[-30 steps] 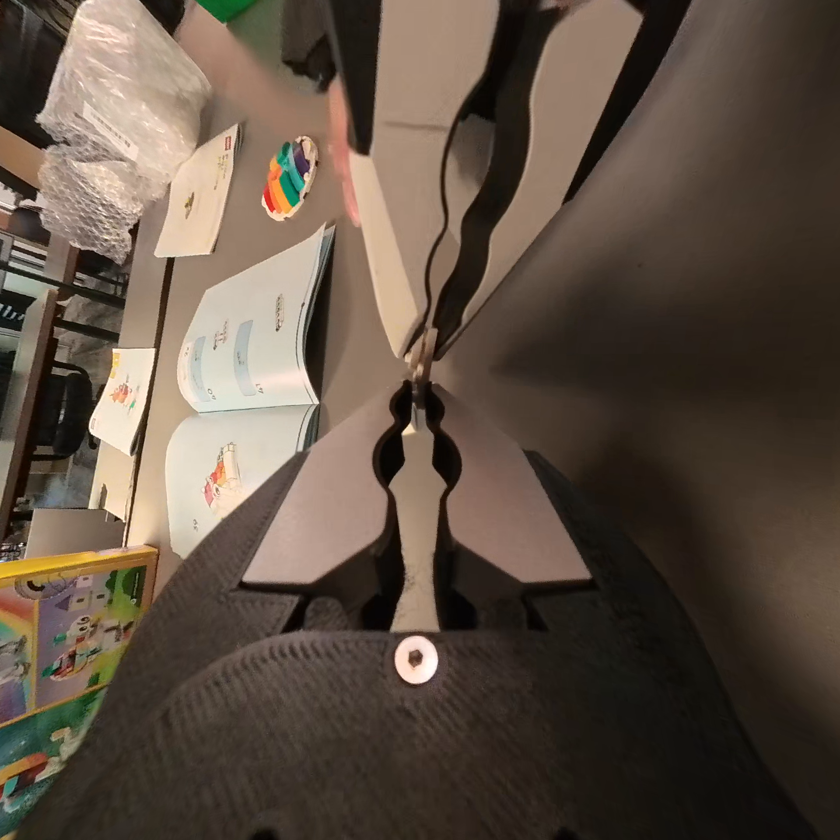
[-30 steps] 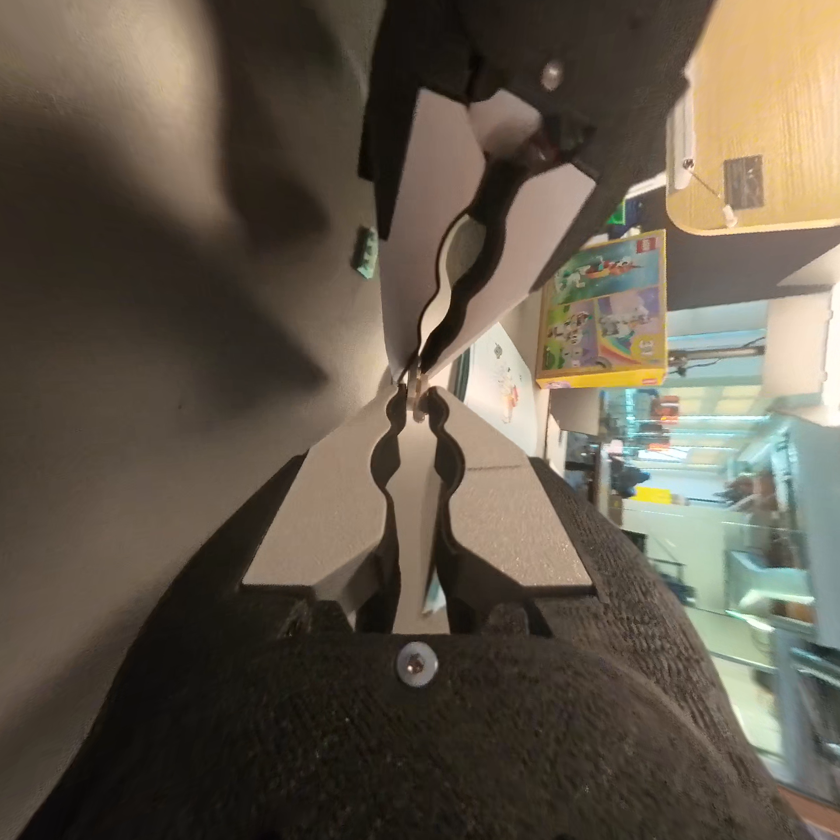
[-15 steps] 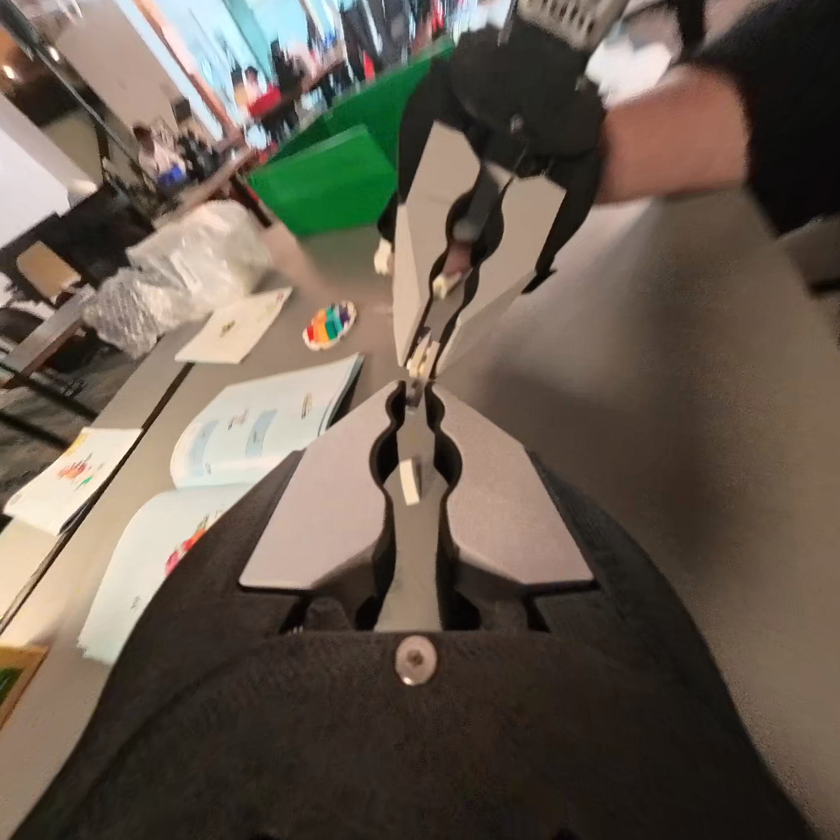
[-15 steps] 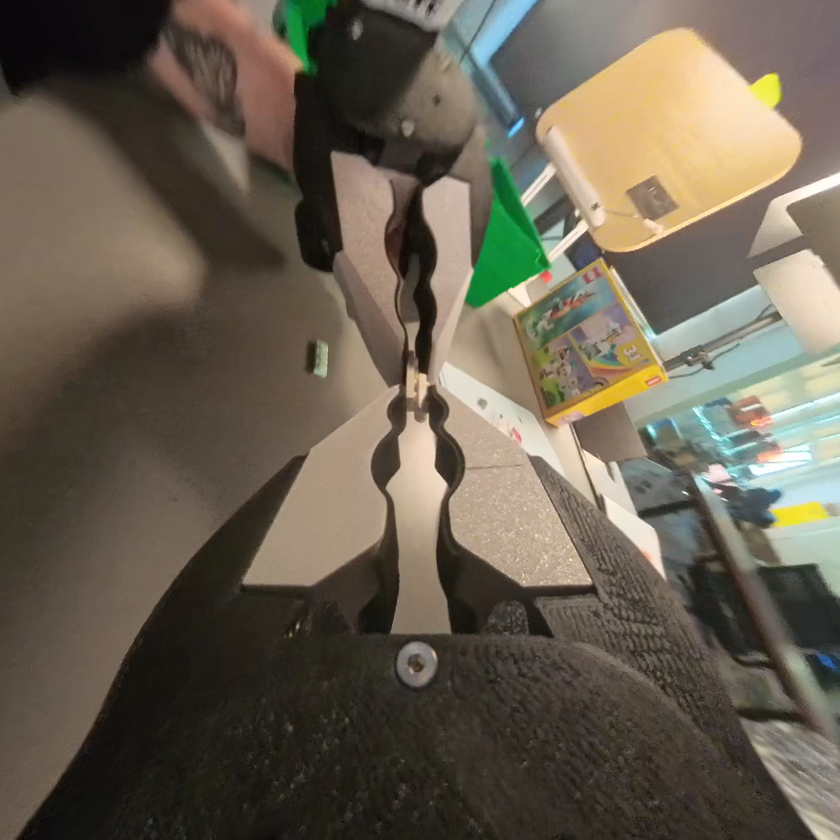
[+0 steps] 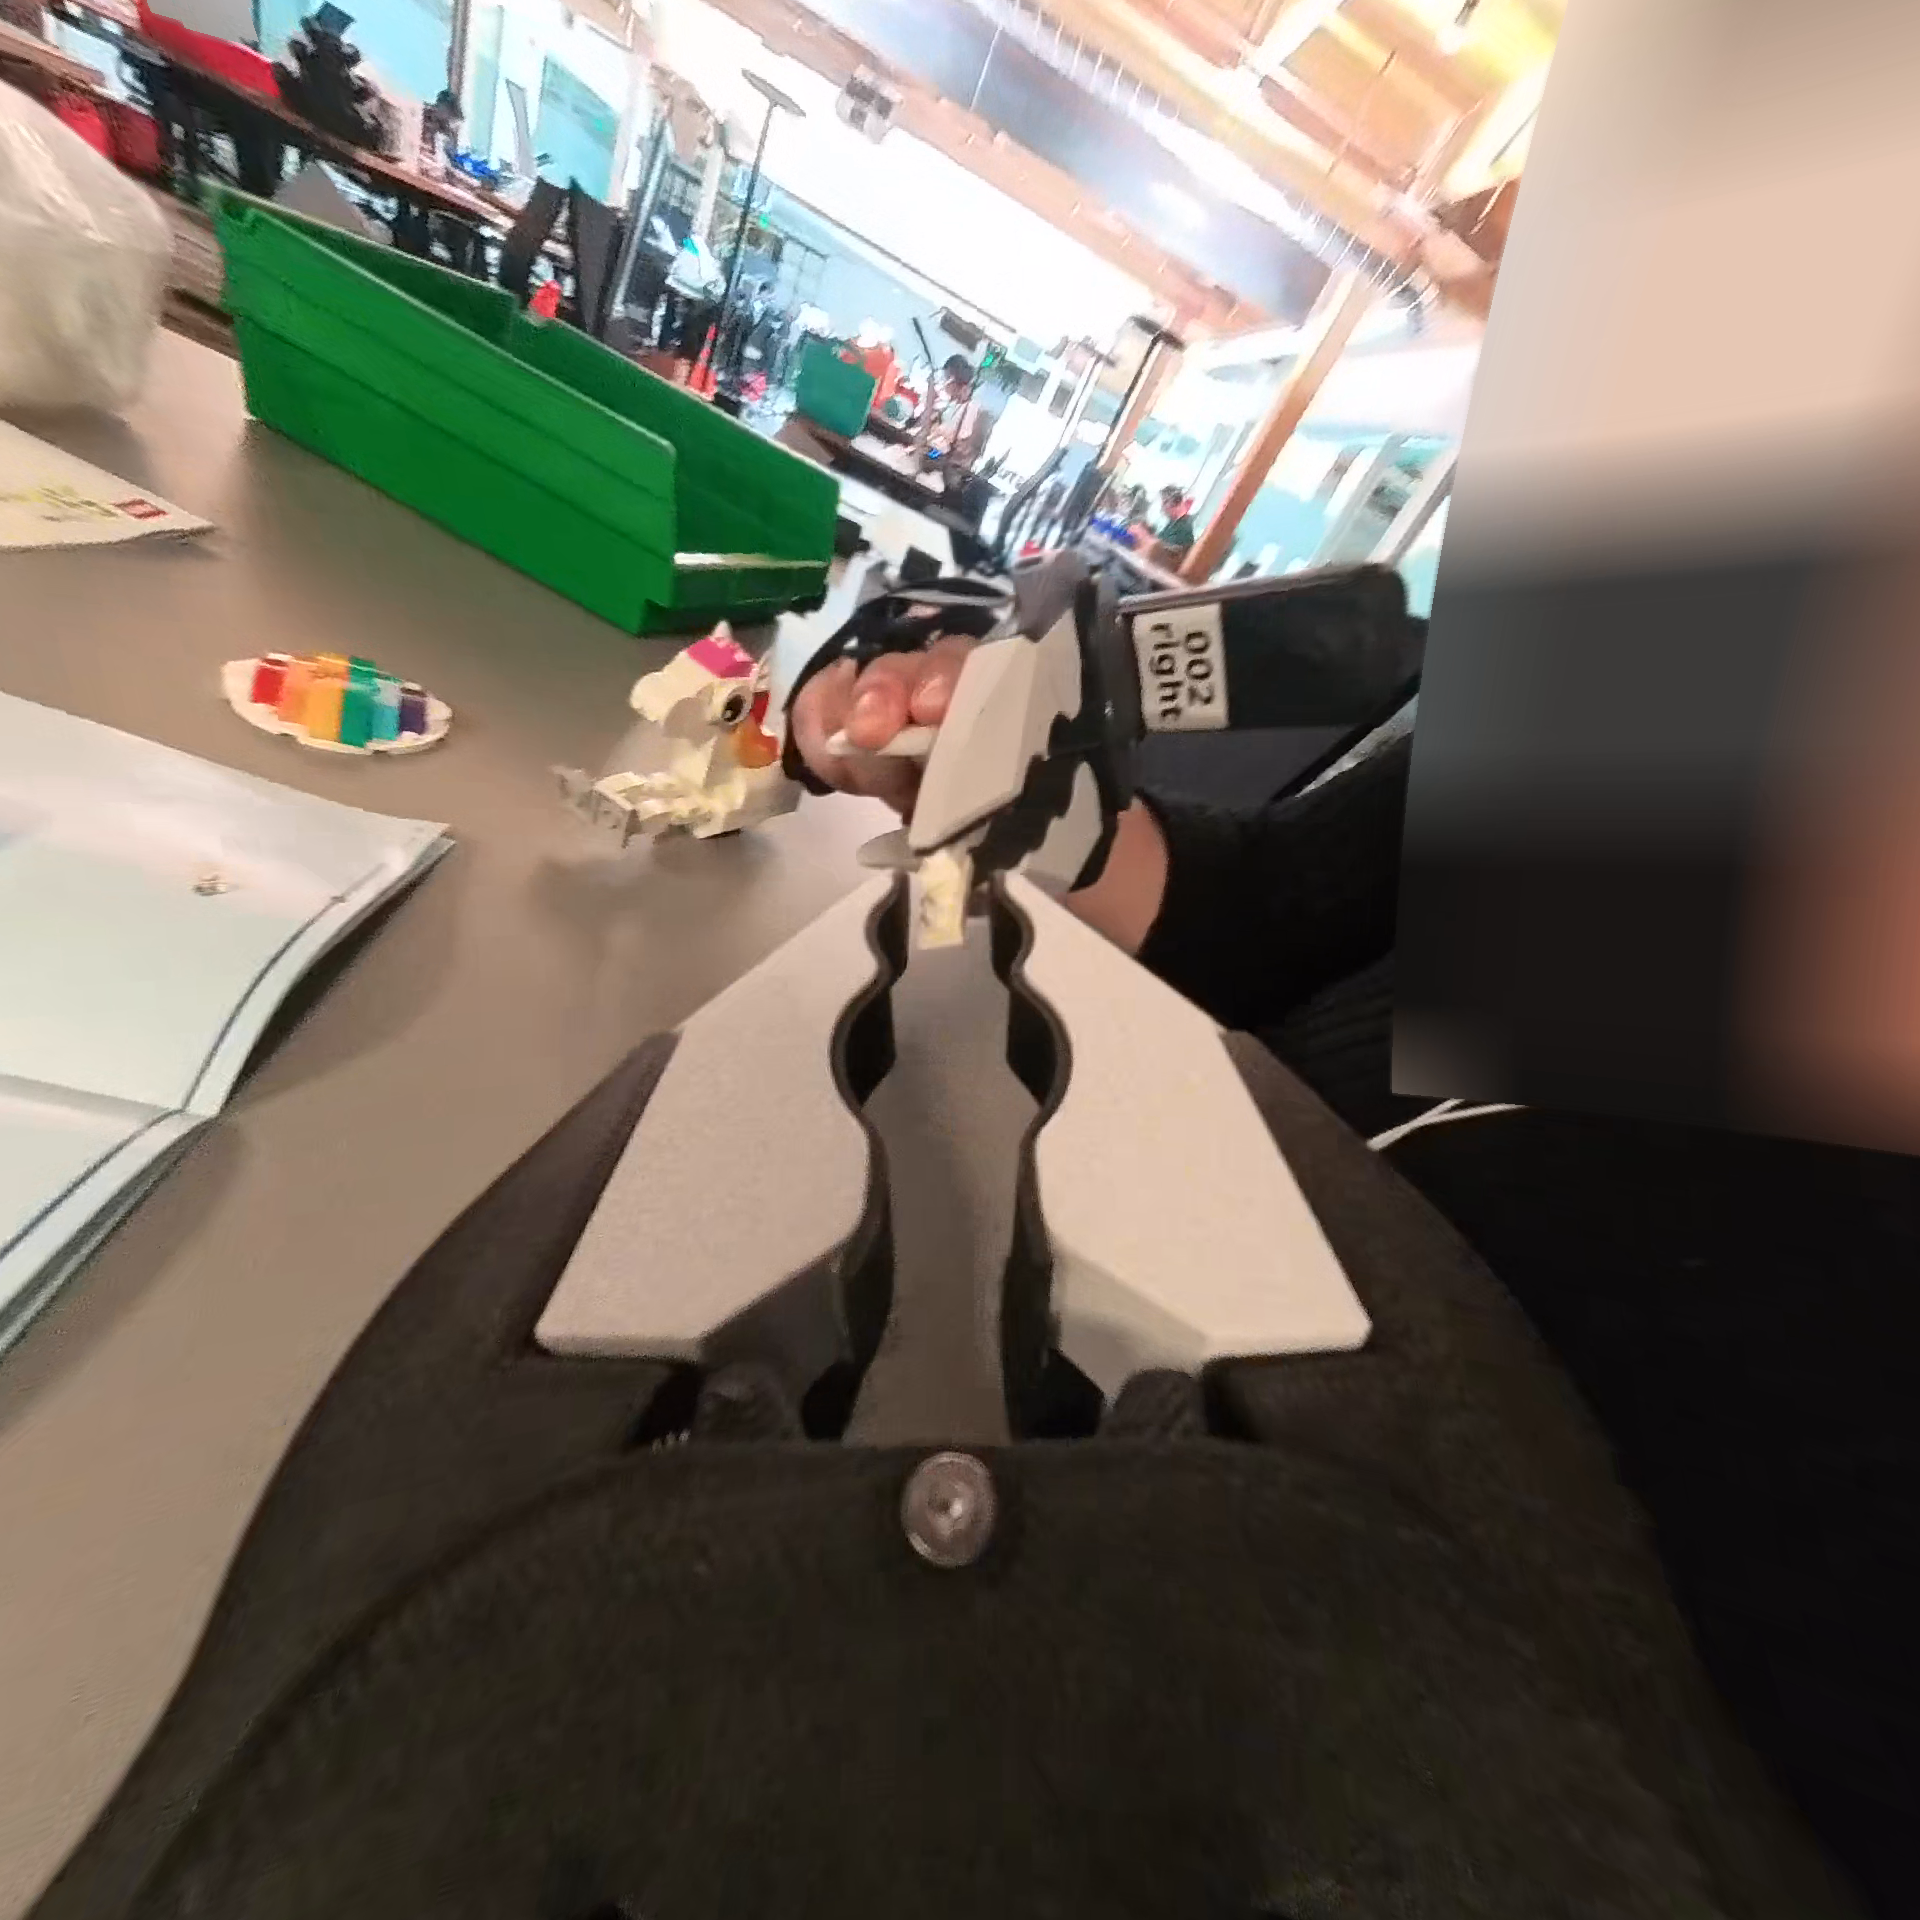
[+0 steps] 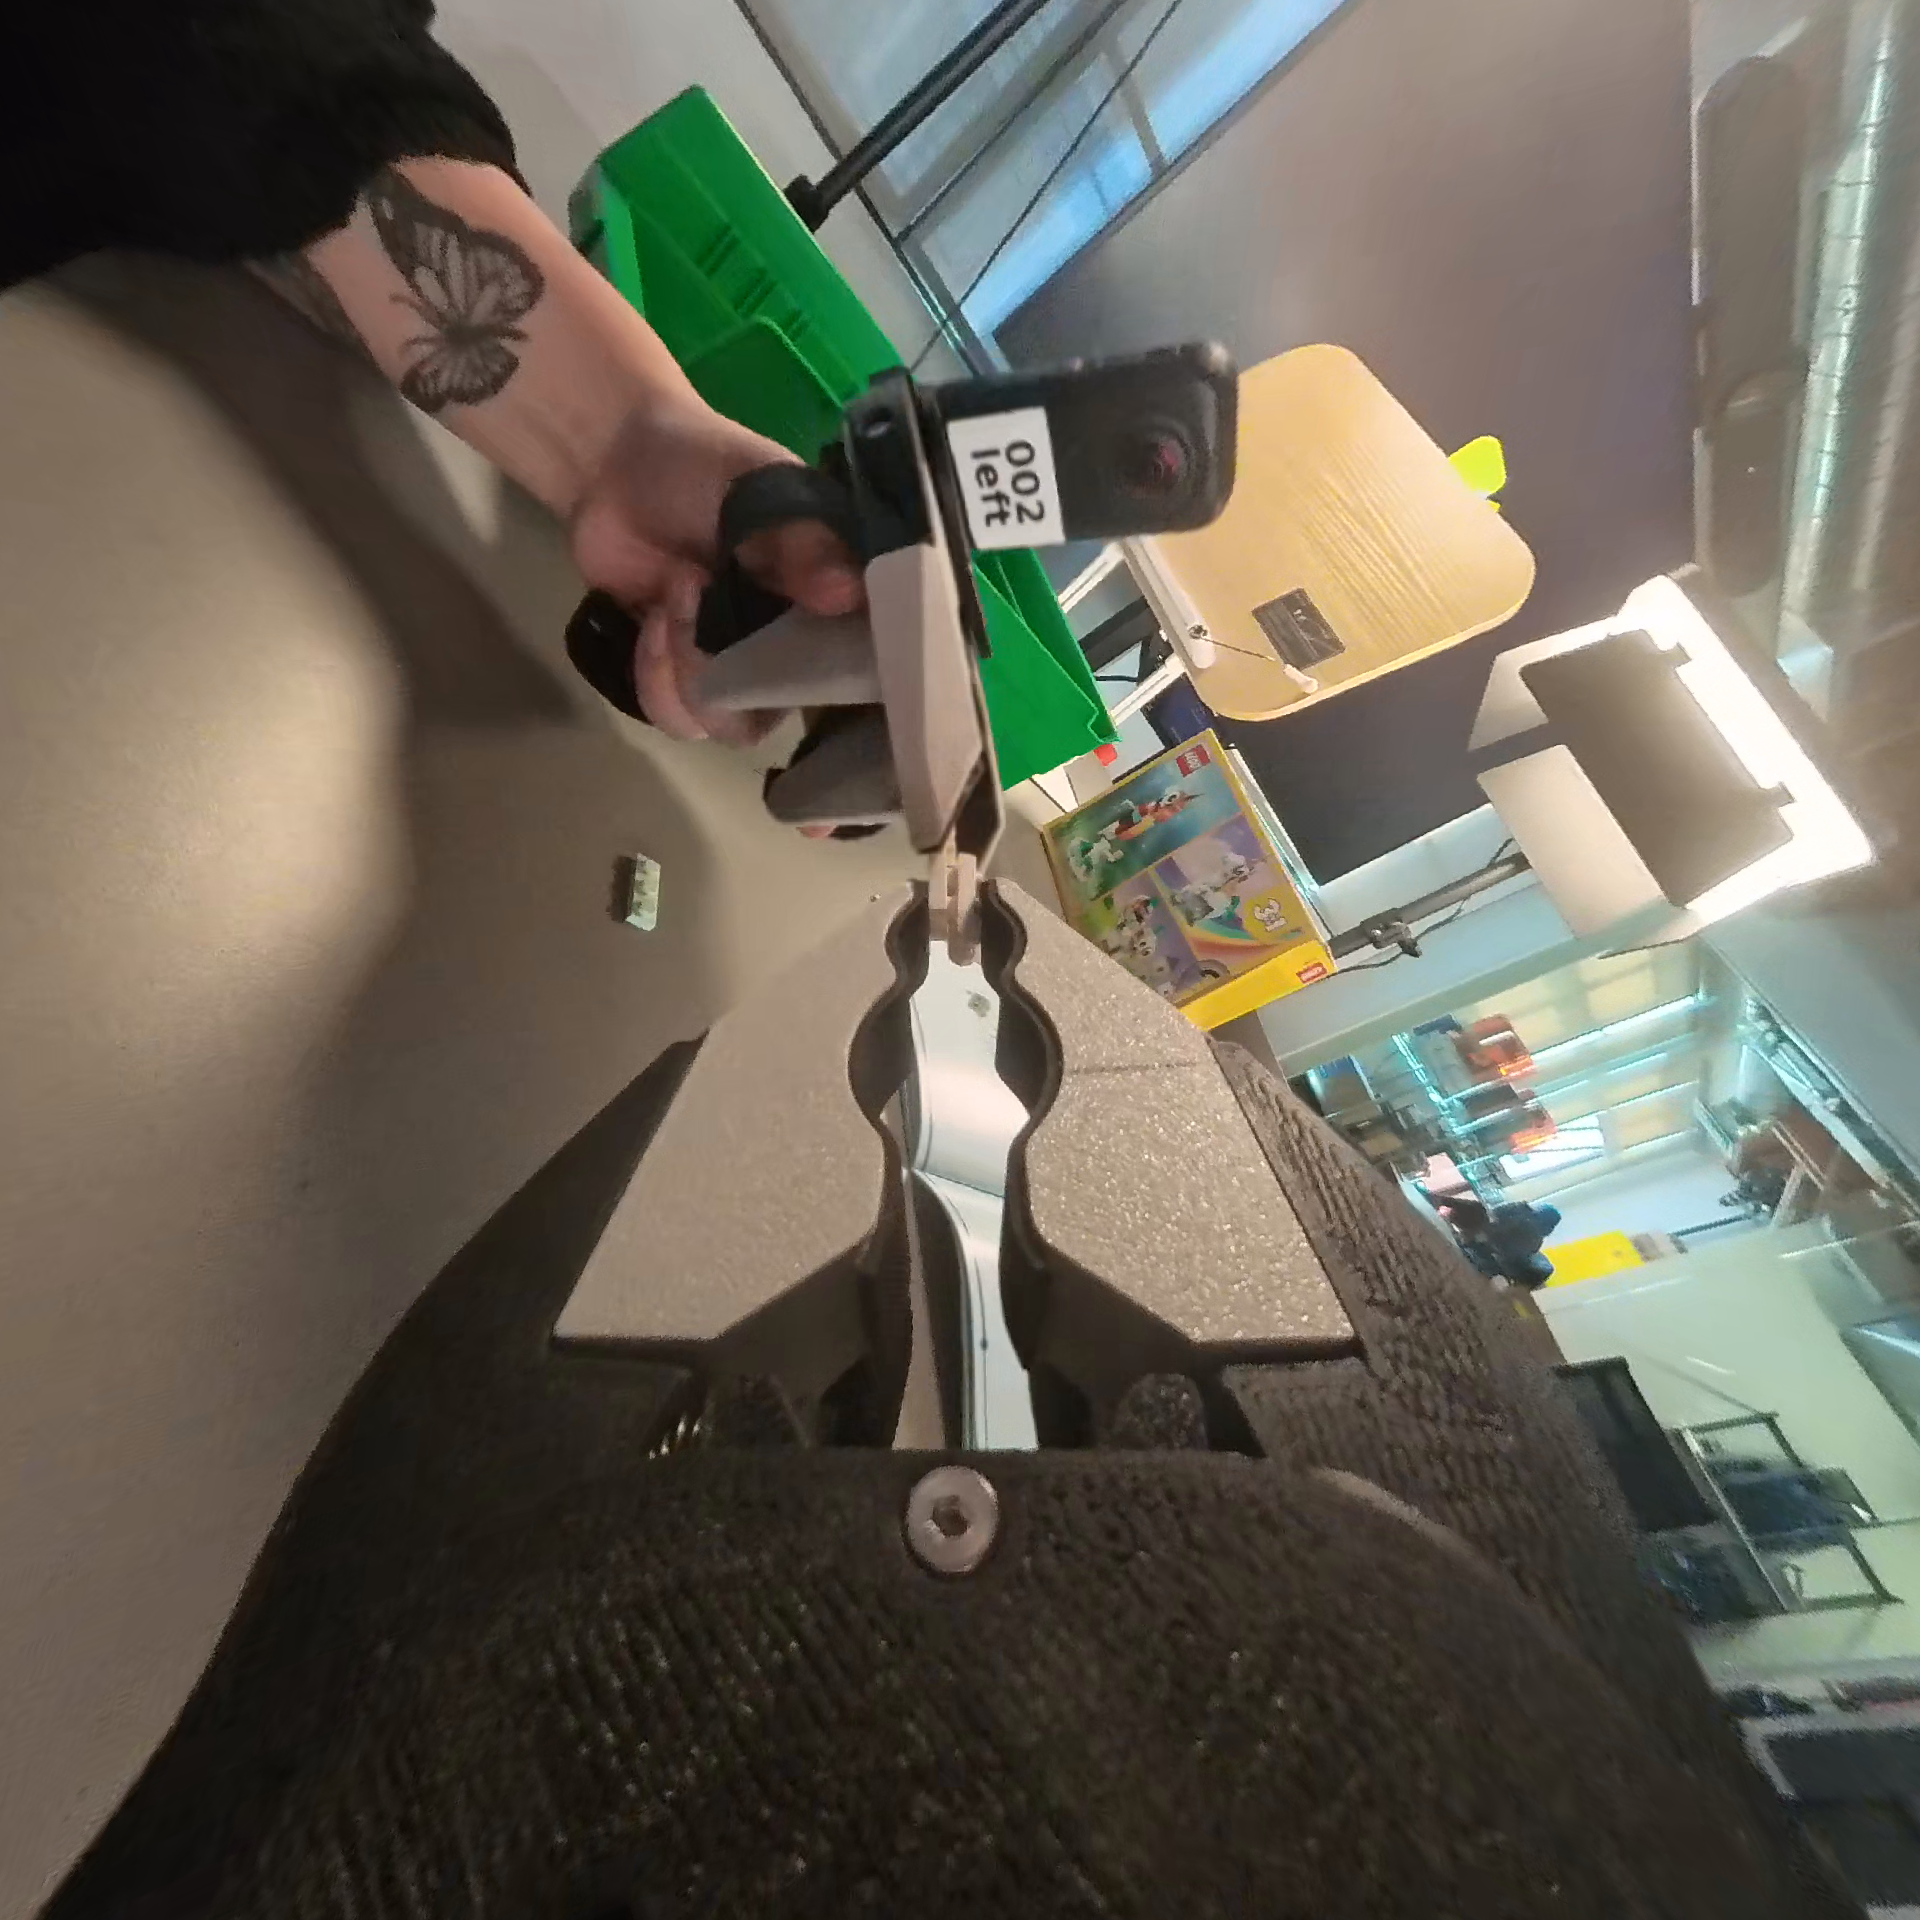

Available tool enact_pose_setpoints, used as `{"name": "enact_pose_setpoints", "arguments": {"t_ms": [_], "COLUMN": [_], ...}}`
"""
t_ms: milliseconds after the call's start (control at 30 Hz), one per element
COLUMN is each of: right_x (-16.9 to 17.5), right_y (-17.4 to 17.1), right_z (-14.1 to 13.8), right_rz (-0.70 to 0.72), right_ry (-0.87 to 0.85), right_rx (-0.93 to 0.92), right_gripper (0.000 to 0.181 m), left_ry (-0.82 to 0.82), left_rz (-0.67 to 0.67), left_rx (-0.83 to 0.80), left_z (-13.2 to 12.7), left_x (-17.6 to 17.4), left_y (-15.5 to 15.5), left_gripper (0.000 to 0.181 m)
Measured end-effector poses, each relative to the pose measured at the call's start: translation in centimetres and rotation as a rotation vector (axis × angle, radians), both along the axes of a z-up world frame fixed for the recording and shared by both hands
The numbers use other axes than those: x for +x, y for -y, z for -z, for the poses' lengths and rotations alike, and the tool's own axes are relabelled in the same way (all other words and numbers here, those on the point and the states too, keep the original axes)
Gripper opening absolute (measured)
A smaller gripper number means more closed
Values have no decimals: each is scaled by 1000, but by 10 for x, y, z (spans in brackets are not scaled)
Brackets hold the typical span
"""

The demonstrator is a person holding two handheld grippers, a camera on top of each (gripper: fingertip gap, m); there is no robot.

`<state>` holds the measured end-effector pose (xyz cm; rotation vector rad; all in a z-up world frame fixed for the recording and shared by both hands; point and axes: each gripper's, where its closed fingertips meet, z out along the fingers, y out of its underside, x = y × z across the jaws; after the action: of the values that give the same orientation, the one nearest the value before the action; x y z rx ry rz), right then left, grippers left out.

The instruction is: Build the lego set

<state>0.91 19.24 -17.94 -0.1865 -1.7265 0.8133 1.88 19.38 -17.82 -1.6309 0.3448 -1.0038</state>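
1. Main build: white unicorn model (image 5: 698, 756) stands on the bench (image 5: 436, 1039), pink mane and eye fitted, legs and body together. Looks well advanced; I can't tell what it lacks.
2. Rainbow plate (image 5: 337, 702), a white base with coloured bricks in a row, lies near the model, not attached. Probably a finished sub-assembly awaiting mounting.
3. In hand: a small white piece (image 5: 940, 902) is held in the air between both tools, tip to tip.
4. Right gripper (image 5: 940, 854): tips clamped on the top of the white piece.
5. Left gripper (image 5: 943, 896): fingers spread a bit, piece sits in the gap at the tips. Contact on either side is unclear, so I can't tell if it is gripping.
6. My read: a handover or a mid-air join, not yet seated on the model.
7. One loose pale-green brick (image 6: 639, 890) lies unused on the bench.
8. Instruction booklet (image 5: 135, 914) lies open beside the work. Green bin (image 5: 499, 436) and set box (image 6: 1184, 894) further off.
9. Left to do: place this piece, the loose brick, likely the rainbow.
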Motion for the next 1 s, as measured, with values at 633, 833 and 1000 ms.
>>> {"name": "enact_pose_setpoints", "arguments": {"t_ms": [633, 833, 1000], "right_x": [-16, -25, -26], "right_y": [-21, -27, -48], "right_z": [3, 10, 17], "right_rz": [193, 298, 339], "right_ry": [-57, -64, 75], "right_rx": [99, 186, 55], "right_gripper": [24, 21, 25], "left_ry": [-119, -189, -287], "left_rz": [-218, -305, -440], "left_rx": [-27, -83, -92], "left_z": [11, 25, 32], "left_x": [-22, -32, -56], "left_y": [-20, -28, -32], "left_gripper": [8, 8, 7]}}
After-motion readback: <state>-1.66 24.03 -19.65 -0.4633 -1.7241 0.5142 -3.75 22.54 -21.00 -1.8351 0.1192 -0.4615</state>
